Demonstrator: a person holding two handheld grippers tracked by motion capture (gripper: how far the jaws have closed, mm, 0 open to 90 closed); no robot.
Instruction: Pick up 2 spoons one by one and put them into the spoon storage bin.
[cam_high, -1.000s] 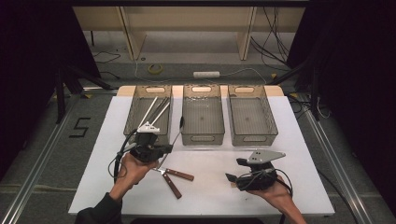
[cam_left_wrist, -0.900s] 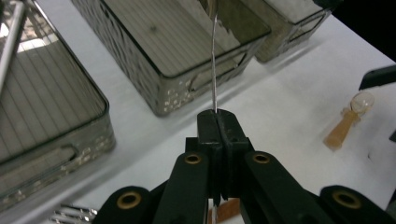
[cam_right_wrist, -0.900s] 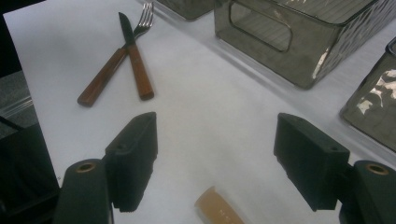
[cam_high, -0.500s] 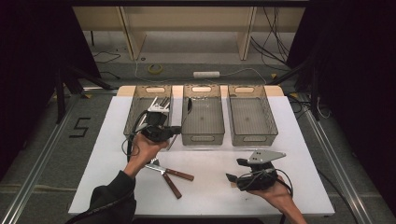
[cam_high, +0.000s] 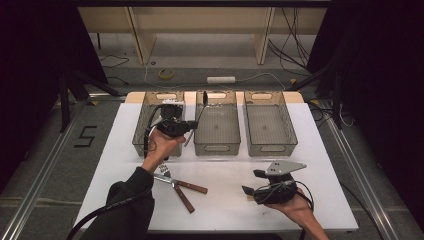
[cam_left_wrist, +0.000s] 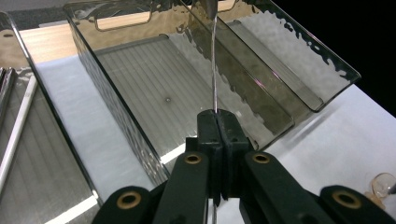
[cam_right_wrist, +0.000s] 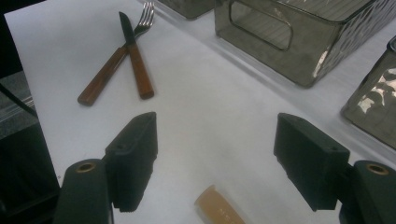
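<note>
The left hand-held gripper (cam_left_wrist: 218, 122), clamped on a thin, stiff, slippery-looking metal utensil (cam_left_wrist: 214, 60) above the middle bin (cam_left_wrist: 140, 70), probably needs that firm shaft pinch.

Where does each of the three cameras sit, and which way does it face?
High view: above the person's side, looking forward and down on the white table; forearms, both hands show.
Left gripper view: on the left gripper, shut on a thin silver utensil, facing the middle smoky plastic bin.
Right gripper view: on the open right gripper, facing the table.
Shared: the wooden-handled knife and fork.
</note>
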